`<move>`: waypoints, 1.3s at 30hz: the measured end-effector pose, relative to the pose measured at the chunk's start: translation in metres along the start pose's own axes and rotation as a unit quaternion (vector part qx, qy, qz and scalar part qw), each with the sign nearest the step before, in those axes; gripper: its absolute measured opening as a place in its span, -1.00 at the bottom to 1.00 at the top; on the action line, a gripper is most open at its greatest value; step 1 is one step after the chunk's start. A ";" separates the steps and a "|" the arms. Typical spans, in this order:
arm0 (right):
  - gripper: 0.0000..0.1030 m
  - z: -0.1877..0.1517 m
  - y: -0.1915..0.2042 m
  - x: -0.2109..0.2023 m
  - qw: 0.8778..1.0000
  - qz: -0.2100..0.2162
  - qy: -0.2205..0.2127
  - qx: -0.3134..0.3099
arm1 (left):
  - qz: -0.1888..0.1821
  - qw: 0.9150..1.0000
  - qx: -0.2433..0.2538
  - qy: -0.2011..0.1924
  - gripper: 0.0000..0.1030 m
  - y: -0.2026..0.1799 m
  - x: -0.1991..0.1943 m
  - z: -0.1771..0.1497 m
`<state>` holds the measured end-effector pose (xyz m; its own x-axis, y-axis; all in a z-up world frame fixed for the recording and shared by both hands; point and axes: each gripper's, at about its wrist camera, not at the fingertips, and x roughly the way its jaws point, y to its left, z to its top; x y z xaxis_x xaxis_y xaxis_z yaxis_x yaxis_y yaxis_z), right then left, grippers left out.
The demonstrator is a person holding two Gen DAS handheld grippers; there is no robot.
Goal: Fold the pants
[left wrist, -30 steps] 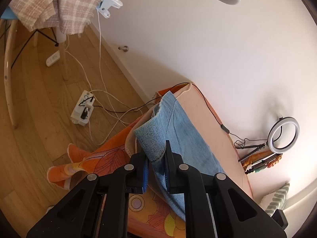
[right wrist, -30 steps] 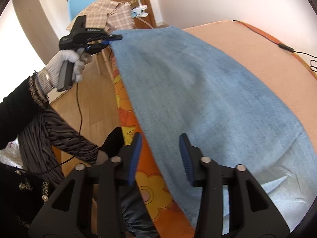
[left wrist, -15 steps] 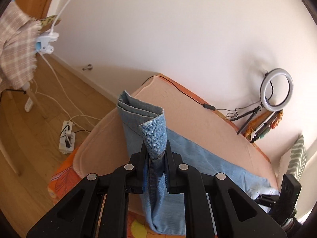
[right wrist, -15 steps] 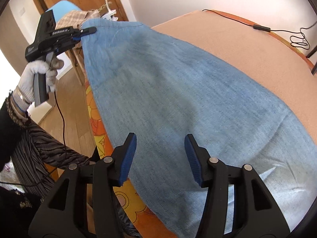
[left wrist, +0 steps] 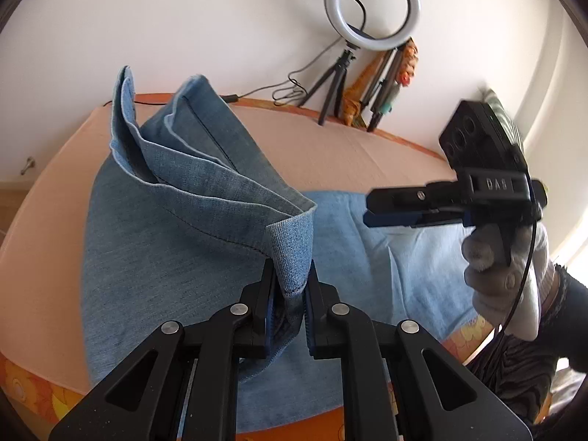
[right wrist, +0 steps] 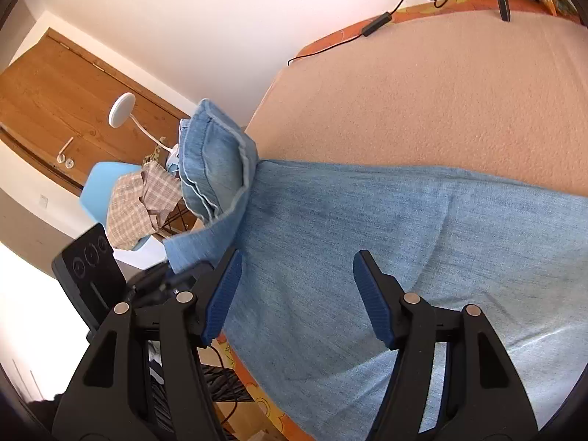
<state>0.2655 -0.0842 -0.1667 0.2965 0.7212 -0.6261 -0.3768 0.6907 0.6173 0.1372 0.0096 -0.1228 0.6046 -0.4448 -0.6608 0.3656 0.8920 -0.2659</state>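
Mid-fold: left gripper (left wrist: 288,290) clamped on pants (left wrist: 176,242) hem, lifted over the bed's (left wrist: 330,154) near edge. Right gripper (right wrist: 296,294) opening, empty (hovering above denim). Next: lay hem down, aligned.

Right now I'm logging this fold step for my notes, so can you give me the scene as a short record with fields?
surface: peach-covered bed
garment: blue denim pants, spread on the bed, hem end lifted and doubled over
left gripper: shut on the pants hem
right gripper: jaws opening, nothing between them, above the denim
background: ring light on a tripod by the wall
fold: not yet laid flat
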 end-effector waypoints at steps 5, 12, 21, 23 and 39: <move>0.38 0.001 -0.013 0.014 0.999 0.017 0.022 0.029 | -0.006 0.999 0.040 0.024 -0.79 -0.028 0.009 -0.016; 0.39 -0.003 -0.029 0.029 0.994 0.043 0.036 0.090 | -0.037 0.999 0.002 0.002 -0.79 -0.010 -0.011 -0.010; 0.40 0.021 -0.023 0.059 0.992 0.056 0.031 0.110 | -0.063 0.998 0.026 0.001 -0.79 -0.037 -0.013 -0.017; 0.40 0.027 -0.027 0.064 0.992 0.040 0.024 0.113 | -0.058 0.997 0.043 0.003 -0.79 -0.043 -0.012 -0.019; -0.81 0.043 0.006 0.024 0.997 -0.072 -0.042 0.000 | -0.080 0.992 0.097 0.014 -0.79 -0.083 0.006 -0.013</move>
<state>0.3081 -0.0610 -0.1577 0.4199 0.6169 -0.6656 -0.3256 0.7870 0.5240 0.1018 -0.0665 -0.1137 0.5090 -0.5754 -0.6402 0.5862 0.7763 -0.2317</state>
